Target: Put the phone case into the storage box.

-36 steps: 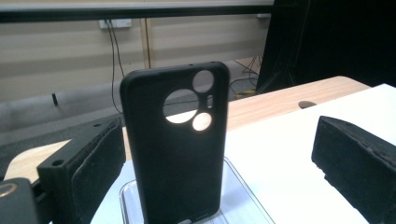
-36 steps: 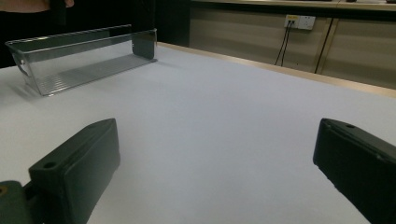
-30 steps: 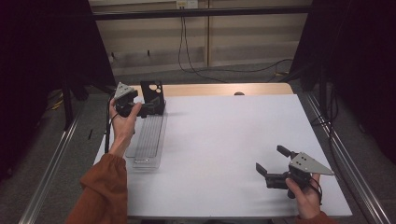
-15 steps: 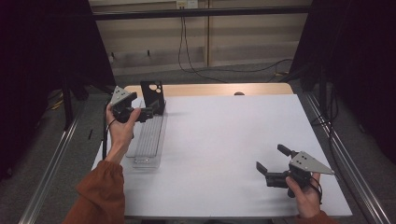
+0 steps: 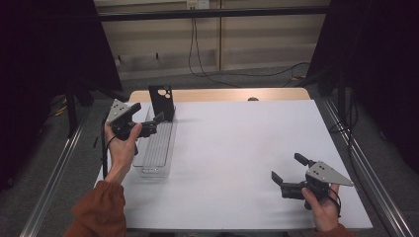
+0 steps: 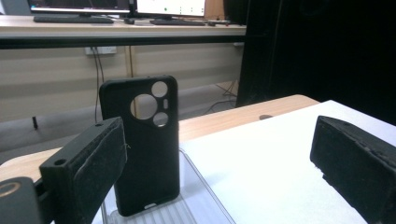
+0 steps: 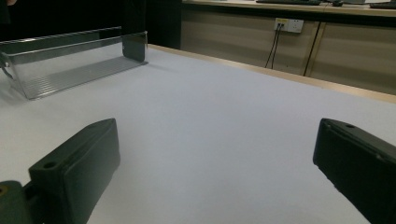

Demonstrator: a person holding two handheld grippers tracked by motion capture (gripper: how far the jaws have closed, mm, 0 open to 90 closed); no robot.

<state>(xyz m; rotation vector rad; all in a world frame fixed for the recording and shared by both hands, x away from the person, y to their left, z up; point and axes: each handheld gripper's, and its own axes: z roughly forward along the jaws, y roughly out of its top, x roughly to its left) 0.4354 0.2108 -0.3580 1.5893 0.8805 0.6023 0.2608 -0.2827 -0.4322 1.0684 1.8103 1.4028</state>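
A white table (image 5: 237, 158) is seen from above, with a person's two forearms entering from the bottom of the frame. At the left of the frame, the left gripper (image 5: 157, 122) is held raised, its jaws spread apart and empty, pointed at a black phone case (image 5: 162, 102) just ahead of it. The phone case is stood upright at the far end of a clear plastic tray (image 5: 157, 148), which is laid lengthwise along the left side of the table. In the left gripper view, the phone case (image 6: 142, 144) is shown in the left half of the frame, partly overlapped by the near jaw, with round camera cut-outs near its top.

Compared with a second ago, the left gripper has been drawn slightly back and toward the frame's left, away from the case, which has stayed standing in the tray. This is judged to mean the case has been set down and released, or an approach is being lined up.

At the lower right, the right gripper (image 5: 287, 172) is rested on the table, well apart from the tray, jaws wide and empty.
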